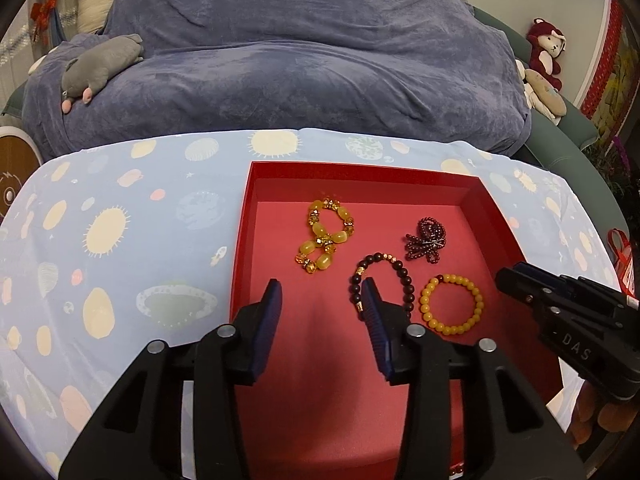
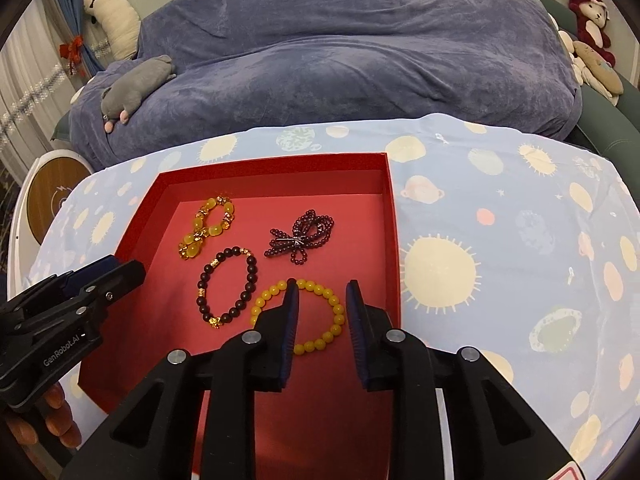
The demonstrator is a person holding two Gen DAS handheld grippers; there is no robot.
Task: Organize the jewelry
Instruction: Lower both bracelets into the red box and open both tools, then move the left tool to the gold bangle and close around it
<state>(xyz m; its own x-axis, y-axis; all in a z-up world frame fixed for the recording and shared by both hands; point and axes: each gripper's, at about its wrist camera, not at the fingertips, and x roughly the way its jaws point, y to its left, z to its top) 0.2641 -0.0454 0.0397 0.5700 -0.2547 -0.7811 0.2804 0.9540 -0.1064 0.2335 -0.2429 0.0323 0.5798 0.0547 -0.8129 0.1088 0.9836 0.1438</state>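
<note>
A shallow red box (image 1: 476, 200) (image 2: 394, 216) holds several bracelets. A chunky amber bracelet (image 1: 325, 236) (image 2: 208, 228) lies twisted at the back left. A dark purple beaded one (image 1: 426, 245) (image 2: 301, 236) is bunched behind. A dark brown bead bracelet (image 1: 394, 270) (image 2: 228, 286) and a yellow bead bracelet (image 1: 450, 304) (image 2: 320, 320) lie in front. My left gripper (image 1: 322, 292) is open and empty above the box floor, its right finger over the brown bracelet. My right gripper (image 2: 322, 288) is open and empty above the yellow bracelet.
The box sits on a pale blue planet-print cloth (image 1: 120, 240) (image 2: 520, 240). Behind is a blue-draped sofa (image 1: 300, 60) with a grey plush (image 1: 104, 68) and other plush toys (image 2: 592, 28). A round white and wood object (image 2: 52, 192) stands left.
</note>
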